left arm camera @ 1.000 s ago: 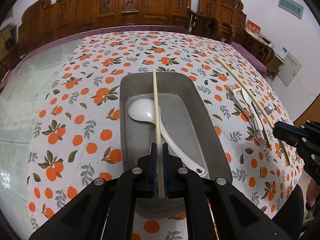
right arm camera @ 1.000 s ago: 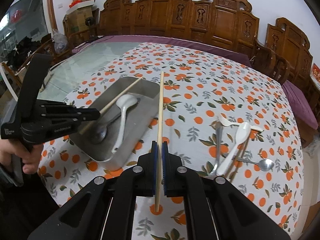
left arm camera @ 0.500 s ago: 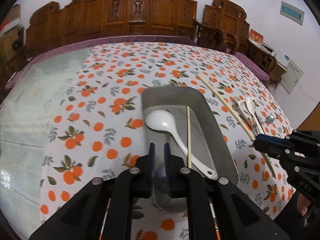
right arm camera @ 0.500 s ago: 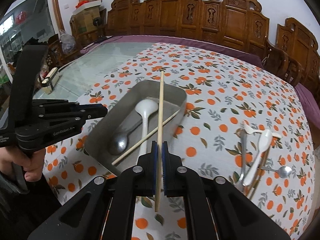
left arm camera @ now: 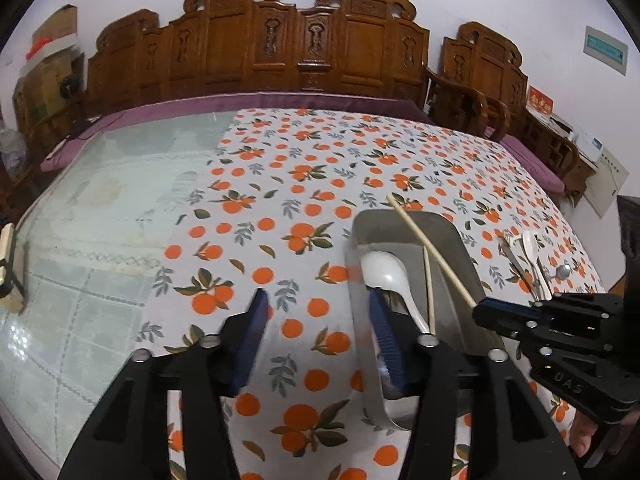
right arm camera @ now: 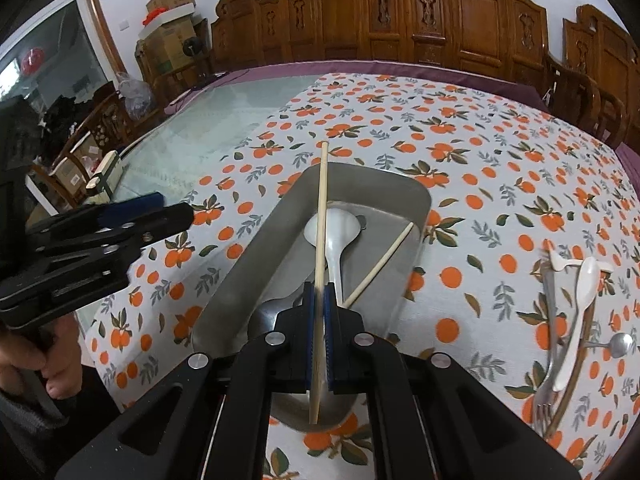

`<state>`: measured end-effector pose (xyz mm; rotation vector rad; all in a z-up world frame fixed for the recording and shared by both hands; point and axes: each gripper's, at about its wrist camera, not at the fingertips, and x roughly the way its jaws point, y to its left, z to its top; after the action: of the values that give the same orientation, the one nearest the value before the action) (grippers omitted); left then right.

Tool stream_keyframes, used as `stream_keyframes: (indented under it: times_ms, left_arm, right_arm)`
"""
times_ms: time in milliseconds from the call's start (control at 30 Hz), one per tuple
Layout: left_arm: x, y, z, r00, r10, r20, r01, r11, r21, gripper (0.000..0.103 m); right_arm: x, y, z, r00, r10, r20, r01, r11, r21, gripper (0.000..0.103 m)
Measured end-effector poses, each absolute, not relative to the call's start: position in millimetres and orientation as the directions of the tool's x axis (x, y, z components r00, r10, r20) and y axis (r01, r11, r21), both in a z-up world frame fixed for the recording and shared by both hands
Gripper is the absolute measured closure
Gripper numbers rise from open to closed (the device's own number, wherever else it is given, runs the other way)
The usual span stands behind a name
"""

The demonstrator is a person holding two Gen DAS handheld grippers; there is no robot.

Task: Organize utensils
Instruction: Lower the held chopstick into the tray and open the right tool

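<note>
A grey metal tray [right arm camera: 400, 184] sits on the orange-print tablecloth. In it lie a white spoon [right arm camera: 332, 228], a metal spoon [right arm camera: 276, 308] and one pale chopstick [right arm camera: 384, 260]. My right gripper [right arm camera: 320, 292] is shut on a second chopstick [right arm camera: 322, 208], which hangs lengthwise over the tray. In the left wrist view the tray [left arm camera: 452, 236] is to the right of my left gripper [left arm camera: 318, 308]. Its jaws are opening, with only tablecloth between them. The held chopstick [left arm camera: 432, 252] runs to the right gripper [left arm camera: 480, 312].
Loose utensils lie right of the tray: a fork [right arm camera: 548, 340], a white spoon [right arm camera: 580, 300], a metal spoon [right arm camera: 620, 344] and a small white plastic piece [right arm camera: 560, 264]. Bare glass tabletop [left arm camera: 100, 200] lies to the left. Carved wooden chairs [left arm camera: 304, 48] line the far side.
My left gripper let go of its chopstick, which now lies in the tray, then opened and drew off to the tray's left. My right gripper brought its chopstick over the tray.
</note>
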<state>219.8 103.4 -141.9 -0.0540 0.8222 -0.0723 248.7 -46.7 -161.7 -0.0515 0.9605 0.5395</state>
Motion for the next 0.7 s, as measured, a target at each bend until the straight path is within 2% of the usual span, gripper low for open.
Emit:
stream_keyframes:
  times_ms: [67,200,700]
  left_arm:
    - [220,106,-140,0.683,-0.079,-0.726,0.036,0.997,-0.075,0.048]
    - [220,110,-139,0.689,-0.073,-0.721,0.021,0.997,-0.080,0.035]
    - [220,108,-142,0.685,-0.049,-0.727,0.011,0.998,-0.056,0.032]
  right_arm:
    - [252,-44,-167,0.445,0.407,-0.797,-0.452,0.871,0.193,0.097]
    - [257,-41,-179,0.423,0.406,-0.810,-0.437,0.875,0.210,0.097]
    - [254,-38,-185,0.404,0.452,-0.795,-0.466,0.850,0.247,0.096]
